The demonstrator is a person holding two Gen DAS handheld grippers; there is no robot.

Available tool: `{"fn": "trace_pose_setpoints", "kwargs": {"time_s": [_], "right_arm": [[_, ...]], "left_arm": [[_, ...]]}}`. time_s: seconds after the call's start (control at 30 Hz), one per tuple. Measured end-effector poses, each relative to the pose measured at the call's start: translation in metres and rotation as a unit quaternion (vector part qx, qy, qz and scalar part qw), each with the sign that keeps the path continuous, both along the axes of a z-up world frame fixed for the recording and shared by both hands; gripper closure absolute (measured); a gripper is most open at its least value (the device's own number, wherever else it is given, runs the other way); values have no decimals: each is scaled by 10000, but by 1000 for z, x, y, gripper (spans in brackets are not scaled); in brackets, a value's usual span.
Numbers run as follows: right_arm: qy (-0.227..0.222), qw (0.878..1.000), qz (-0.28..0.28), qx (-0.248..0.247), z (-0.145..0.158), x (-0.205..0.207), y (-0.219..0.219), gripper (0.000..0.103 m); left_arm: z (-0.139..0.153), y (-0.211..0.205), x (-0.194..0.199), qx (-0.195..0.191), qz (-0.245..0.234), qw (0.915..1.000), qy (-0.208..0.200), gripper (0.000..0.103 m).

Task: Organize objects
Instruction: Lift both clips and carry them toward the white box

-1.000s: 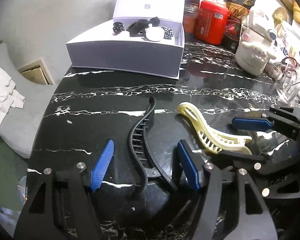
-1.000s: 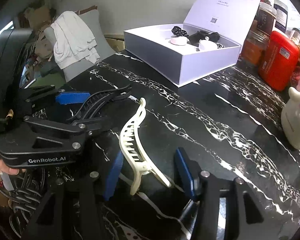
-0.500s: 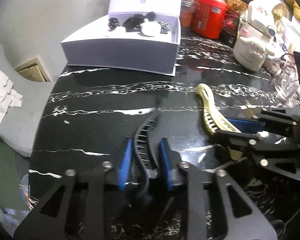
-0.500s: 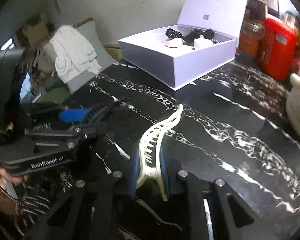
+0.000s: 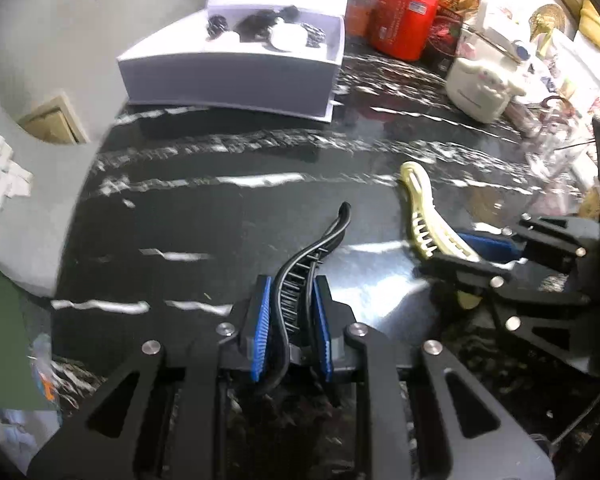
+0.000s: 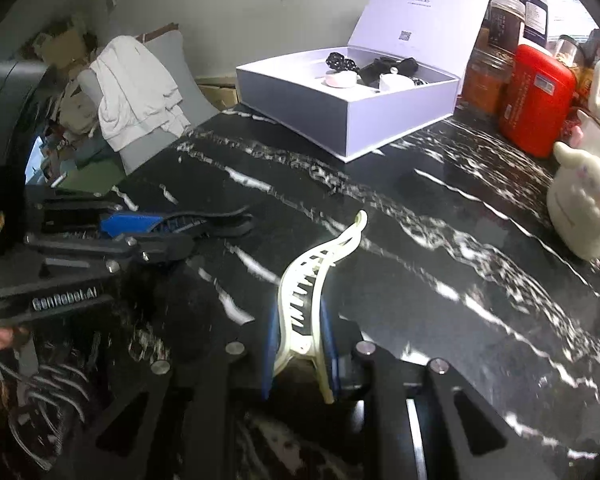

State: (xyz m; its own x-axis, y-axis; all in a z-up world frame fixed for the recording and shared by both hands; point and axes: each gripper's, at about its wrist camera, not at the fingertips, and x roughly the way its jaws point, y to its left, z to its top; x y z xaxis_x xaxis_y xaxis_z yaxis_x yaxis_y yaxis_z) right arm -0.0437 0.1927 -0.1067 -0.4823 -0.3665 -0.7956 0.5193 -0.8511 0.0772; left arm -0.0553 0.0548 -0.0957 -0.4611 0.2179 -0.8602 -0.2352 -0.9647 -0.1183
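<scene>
The left claw is clamped on the black hair clip, its blue pads pressing the clip's hinge end from both sides. The clip's long axis runs away from the claw, its curved tip pointing toward the far side of the black marble worktop. The right claw is likewise clamped on the cream hair clip, whose long axis also runs forward, tip pointing far and slightly right. In the left wrist view the cream clip lies right of the black one, well apart. At the far edge stands an open white box holding small items, with a red container to its right.
</scene>
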Motion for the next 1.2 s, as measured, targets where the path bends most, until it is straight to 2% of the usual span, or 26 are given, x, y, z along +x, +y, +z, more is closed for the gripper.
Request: {"fn": "trace_pose_setpoints", "kwargs": {"time_s": [0.07,0.17,0.27,0.37,0.53,0.77,0.87,1.2], "right_arm": [[-66,10000,30,-55,0,8,4,83],[-148,9999,-9,6,1,12,9,83],[-213,9997,-91,90,4,10,12,83],[-200,9998,-93,16,11,8,16,83],[-121,9999,-36,-55,23,6,16,83],[-55,9998,148,-86,30,11,11,83],[-8,9997,232,-101,34,14,8,83],[193,9983,541,-47,49,6,-8,83]], "left_arm": [[0,1,3,173,-102,9998,-97,84],[0,8,7,66,-194,9997,-121,84],[3,11,4,225,-282,9990,-269,84],[8,19,3,72,-372,9991,-192,84],[15,24,-4,95,-449,9988,-175,84],[25,31,0,-188,-511,9985,24,84],[29,30,3,-212,-442,9988,21,84],[52,20,-5,-321,-195,9986,376,84]]}}
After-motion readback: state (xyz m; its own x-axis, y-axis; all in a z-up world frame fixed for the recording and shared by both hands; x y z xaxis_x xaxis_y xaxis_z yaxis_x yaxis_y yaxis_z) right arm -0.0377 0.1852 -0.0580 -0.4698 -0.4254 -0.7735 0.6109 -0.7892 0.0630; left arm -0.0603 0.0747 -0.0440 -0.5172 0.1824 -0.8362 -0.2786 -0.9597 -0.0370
